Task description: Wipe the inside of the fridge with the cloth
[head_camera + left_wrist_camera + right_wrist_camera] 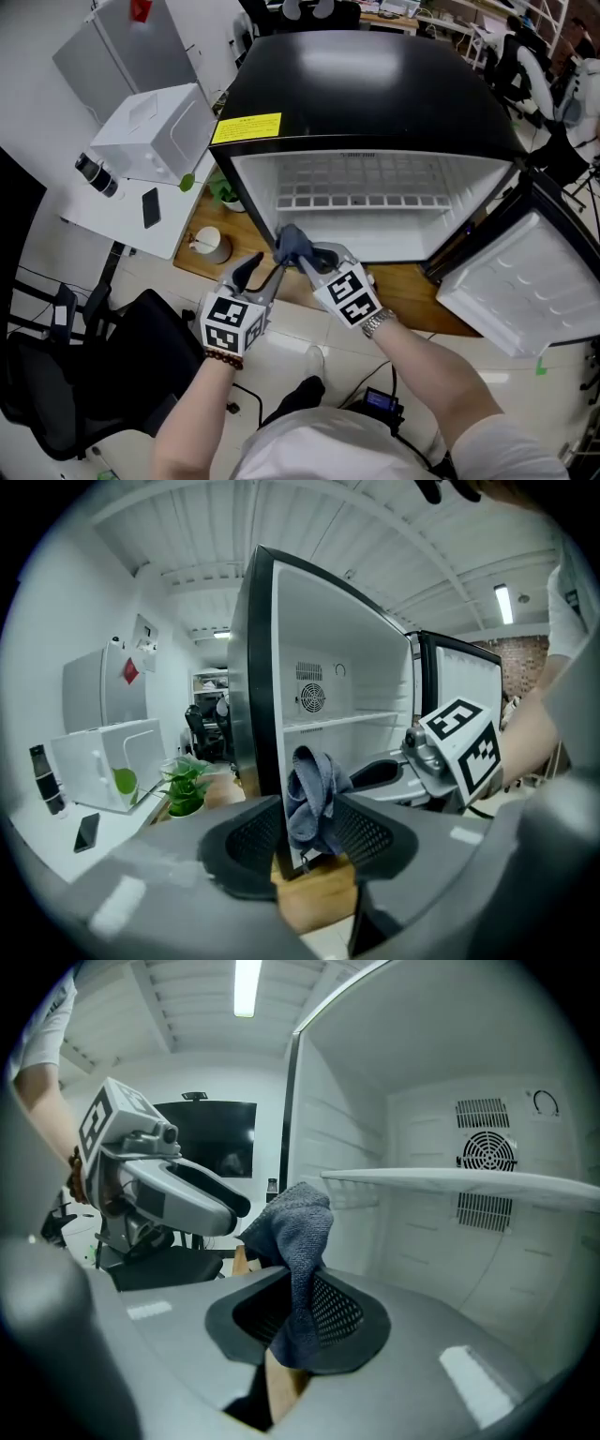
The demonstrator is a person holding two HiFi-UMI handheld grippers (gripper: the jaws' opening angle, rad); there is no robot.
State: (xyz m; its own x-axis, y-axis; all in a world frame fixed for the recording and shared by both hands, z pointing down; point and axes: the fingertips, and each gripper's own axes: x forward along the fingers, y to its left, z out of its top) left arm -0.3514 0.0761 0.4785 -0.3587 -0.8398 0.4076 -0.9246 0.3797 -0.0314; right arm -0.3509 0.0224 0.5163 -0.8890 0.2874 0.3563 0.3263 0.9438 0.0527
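While the right tool clamps the cloth, the left tool stands wide open beside it; fridge ahead, white tabletop leftward.

Dressed in a white short-sleeved shirt. Wearing a dark brown bead bracelet at the left wrist and a silver metal-link watch at the right. Fitted with a left gripper and a right gripper of the same build: smooth light-grey shells, black curved jaw pieces, fine mesh-patterned pads. Topped near each hand with a white cube, printed with black square markers on every visible face.
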